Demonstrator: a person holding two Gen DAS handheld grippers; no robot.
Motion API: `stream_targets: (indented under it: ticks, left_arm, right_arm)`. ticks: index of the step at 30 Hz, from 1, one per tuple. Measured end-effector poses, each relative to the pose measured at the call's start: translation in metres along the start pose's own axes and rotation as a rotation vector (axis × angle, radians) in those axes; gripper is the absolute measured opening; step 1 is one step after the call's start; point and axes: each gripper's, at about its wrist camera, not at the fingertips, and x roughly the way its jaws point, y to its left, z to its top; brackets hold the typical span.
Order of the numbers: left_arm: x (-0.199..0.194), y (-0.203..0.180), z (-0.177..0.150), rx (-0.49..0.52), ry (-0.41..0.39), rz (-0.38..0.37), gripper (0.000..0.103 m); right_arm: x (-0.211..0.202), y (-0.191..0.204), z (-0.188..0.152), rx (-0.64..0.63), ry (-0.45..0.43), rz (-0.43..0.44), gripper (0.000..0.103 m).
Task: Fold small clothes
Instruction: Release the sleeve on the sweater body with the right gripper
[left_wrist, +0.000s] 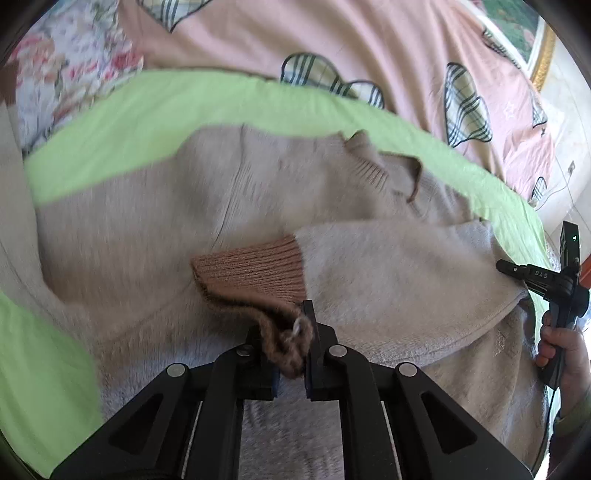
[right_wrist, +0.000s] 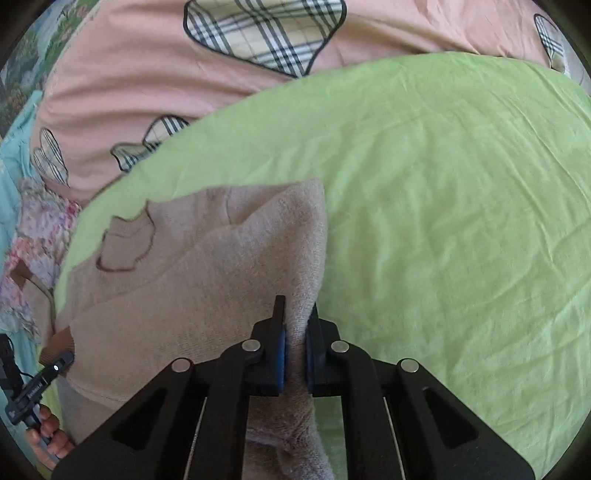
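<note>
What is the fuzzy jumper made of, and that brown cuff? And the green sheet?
Jumper: looks like soft knitted wool or acrylic, beige and matte, with a fuzzy nap. Cuff: the same kind of yarn in brown, with raised knitted ribs. Green sheet: seems thin woven cotton, smooth, with fine creases.

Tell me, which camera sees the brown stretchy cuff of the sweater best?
The left wrist view. There the brown ribbed cuff lies in the middle, its edge pinched in the left gripper. The right wrist view shows only a small brown bit of cuff at its far left edge.
</note>
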Motion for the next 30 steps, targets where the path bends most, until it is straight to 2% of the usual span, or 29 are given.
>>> stream_targets:
  ticks: [2,5,9,10,13,15,18,22,27,30]
  left_arm:
    - [-0.011,0.01,-0.003,-0.023,-0.017,0.004,0.018]
    - [-0.033,0.027,-0.007,-0.042,-0.055,0.025,0.019]
    - [-0.06,0.049,-0.011,-0.073,-0.09,0.051,0.02]
    - [-0.066,0.055,-0.011,-0.083,-0.097,0.055,0.021]
    - [-0.079,0.074,-0.008,-0.11,-0.116,0.082,0.036]
    - [-0.084,0.087,-0.001,-0.128,-0.124,0.126,0.057]
    - [-0.091,0.111,0.011,-0.169,-0.148,0.178,0.075]
    - [-0.096,0.152,0.037,-0.238,-0.17,0.291,0.078]
    - [-0.102,0.214,0.072,-0.338,-0.214,0.418,0.082]
    - [-0.097,0.246,0.089,-0.39,-0.211,0.458,0.083]
  right_arm:
    - [0.002,-0.002,-0.003,0.012,0.012,-0.002,0.009]
    - [-0.016,-0.004,-0.007,0.06,-0.019,-0.013,0.019]
    - [-0.057,0.011,-0.031,0.059,-0.08,0.075,0.041]
    - [-0.063,0.018,-0.037,0.049,-0.084,0.106,0.044]
    - [-0.072,0.04,-0.061,0.03,-0.056,0.194,0.047]
    - [-0.071,0.055,-0.077,0.017,-0.017,0.243,0.05]
    - [-0.071,0.073,-0.1,-0.008,0.027,0.285,0.053]
    - [-0.067,0.092,-0.12,-0.028,0.07,0.318,0.056]
    - [-0.064,0.098,-0.135,-0.027,0.103,0.329,0.057]
    - [-0.06,0.098,-0.137,-0.018,0.118,0.327,0.057]
